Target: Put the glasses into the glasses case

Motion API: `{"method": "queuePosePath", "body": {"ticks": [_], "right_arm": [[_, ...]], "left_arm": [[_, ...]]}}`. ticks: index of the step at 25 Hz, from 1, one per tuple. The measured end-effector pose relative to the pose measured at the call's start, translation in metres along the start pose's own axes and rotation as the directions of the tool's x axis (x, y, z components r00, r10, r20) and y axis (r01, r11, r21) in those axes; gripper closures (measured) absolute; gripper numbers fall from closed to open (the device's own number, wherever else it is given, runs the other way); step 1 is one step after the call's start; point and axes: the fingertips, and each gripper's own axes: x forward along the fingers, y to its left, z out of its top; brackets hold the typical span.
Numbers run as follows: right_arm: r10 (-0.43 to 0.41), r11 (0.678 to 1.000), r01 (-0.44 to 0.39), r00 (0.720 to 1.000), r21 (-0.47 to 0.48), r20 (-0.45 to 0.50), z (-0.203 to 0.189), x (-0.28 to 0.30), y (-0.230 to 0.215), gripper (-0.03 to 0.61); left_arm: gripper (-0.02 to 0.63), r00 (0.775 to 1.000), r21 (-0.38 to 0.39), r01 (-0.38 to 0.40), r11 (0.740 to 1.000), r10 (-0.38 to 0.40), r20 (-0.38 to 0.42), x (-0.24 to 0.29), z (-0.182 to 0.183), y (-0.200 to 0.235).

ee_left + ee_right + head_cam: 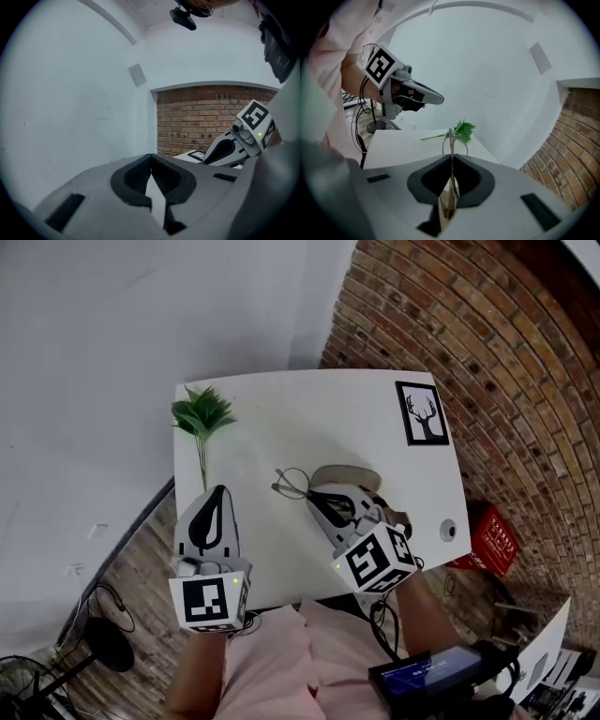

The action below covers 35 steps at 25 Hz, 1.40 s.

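The thin wire-framed glasses (pixel 452 140) are pinched by a slender part between the almost closed jaws of the right gripper (pixel 451 161). They are held above the white rectangular table (pixel 281 418), apparently so they can be carried to the tan oval glasses case (pixel 349 473) lying just beyond. The left gripper (pixel 151 159) is shut on nothing and held aside, probably to leave the path clear.

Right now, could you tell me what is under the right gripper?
The beige glasses case lies below the right gripper, only its far edge showing. The gripper covers the rest, so its inside is hidden. That gripper holds the glasses.
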Motion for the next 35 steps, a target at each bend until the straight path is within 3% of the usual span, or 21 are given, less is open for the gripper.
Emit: {"method": "queuePosePath", "body": {"ticks": [17,24,30,35], "right_arm": [[0.111,0.994,-0.111,0.993,-0.011,-0.049,-0.107,-0.042,-0.043,0.558],[0.184,0.983,-0.185,0.982,-0.018,-0.048,-0.121,-0.031,-0.034,0.558],[0.242,0.970,-0.244,0.968,-0.019,-0.064,-0.134,-0.019,-0.016,0.558],[0.272,0.962,-0.274,0.959,-0.013,-0.074,-0.141,-0.010,-0.009,0.558]], "left_arm": [[0.604,0.995,0.015,-0.046,0.999,0.047,-0.085,0.047,-0.007,-0.099],[0.604,0.991,-0.024,-0.061,0.998,0.058,-0.123,0.054,-0.017,-0.113],[0.604,0.984,0.007,-0.086,0.996,0.086,-0.159,0.053,-0.033,-0.105],[0.604,0.980,-0.017,-0.089,0.996,0.084,-0.181,0.056,-0.042,-0.105]]}}
